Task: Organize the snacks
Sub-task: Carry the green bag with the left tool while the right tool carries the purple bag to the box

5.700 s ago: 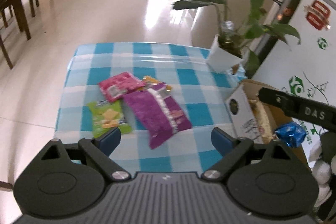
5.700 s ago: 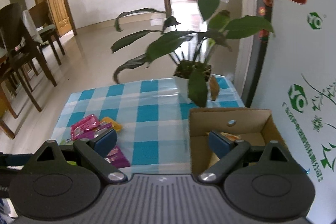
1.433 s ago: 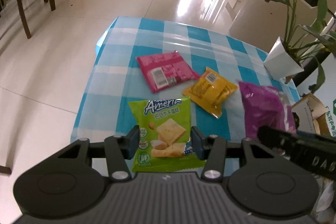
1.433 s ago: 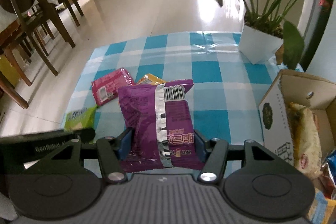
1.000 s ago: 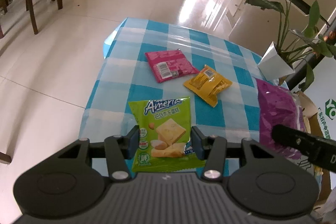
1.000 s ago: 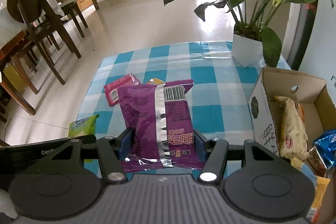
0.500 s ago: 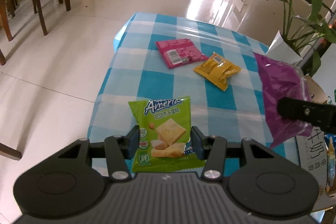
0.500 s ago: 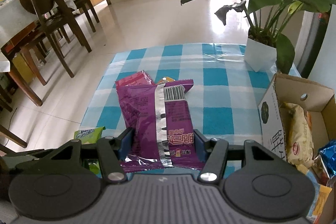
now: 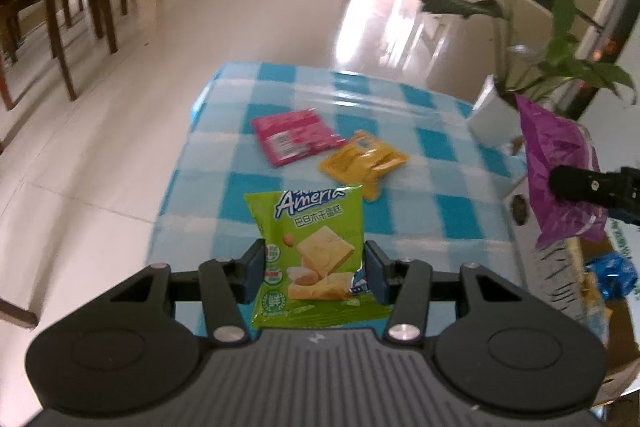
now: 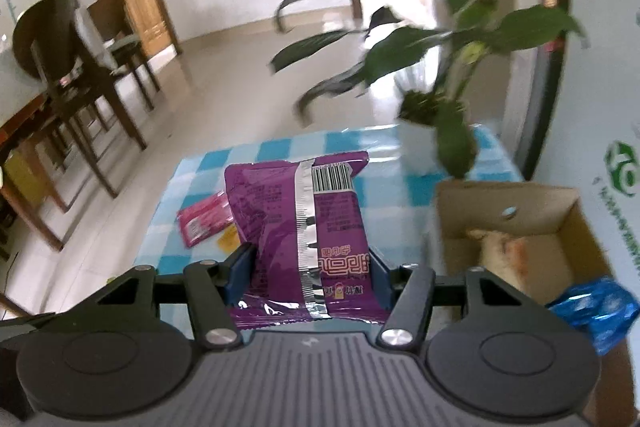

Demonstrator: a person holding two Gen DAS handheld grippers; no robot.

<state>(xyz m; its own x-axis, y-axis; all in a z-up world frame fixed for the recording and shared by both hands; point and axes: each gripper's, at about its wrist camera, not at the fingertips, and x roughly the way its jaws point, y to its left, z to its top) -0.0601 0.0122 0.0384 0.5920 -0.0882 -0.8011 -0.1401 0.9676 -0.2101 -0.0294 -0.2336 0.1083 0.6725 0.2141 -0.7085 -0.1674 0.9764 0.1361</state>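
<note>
While both grippers are loaded, the things around them sit close. The left gripper (image 9: 315, 269) has its fingers (image 9: 256, 267) pressed against the sides of a green cracker packet (image 9: 316, 259), held upright above the near edge of the table (image 9: 224, 195) with its blue-and-white checked cloth. The right gripper (image 10: 306, 275) has its fingers (image 10: 238, 273) clamped on a purple snack bag (image 10: 300, 227), barcode side up, lifted off the table just left of an open cardboard box (image 10: 516, 195).

On the table a pink packet (image 9: 294, 141) and a yellow packet (image 9: 362, 163) lie just beside each other, corners nearly touching. A potted plant (image 10: 448, 75) stands at the far right corner behind the box, its leaves hanging over the box's far wall. Dark wooden chairs (image 10: 72, 67) stand on the tiled floor to the left.

The left wrist view shows the purple bag from the side, hanging in the other gripper over the box's near wall, and both loose packets in full. In the right wrist view the purple bag covers most of the yellow packet and part of the pink one. Only the right wrist view looks into the box, where a pale orange-tinted pack (image 10: 504, 255) and a crinkled blue wrapper (image 10: 596, 311) lie.

The box's near end is cut off behind the gripper body, the pale pack is blurred, and the plant pot is mostly hidden by leaves.
</note>
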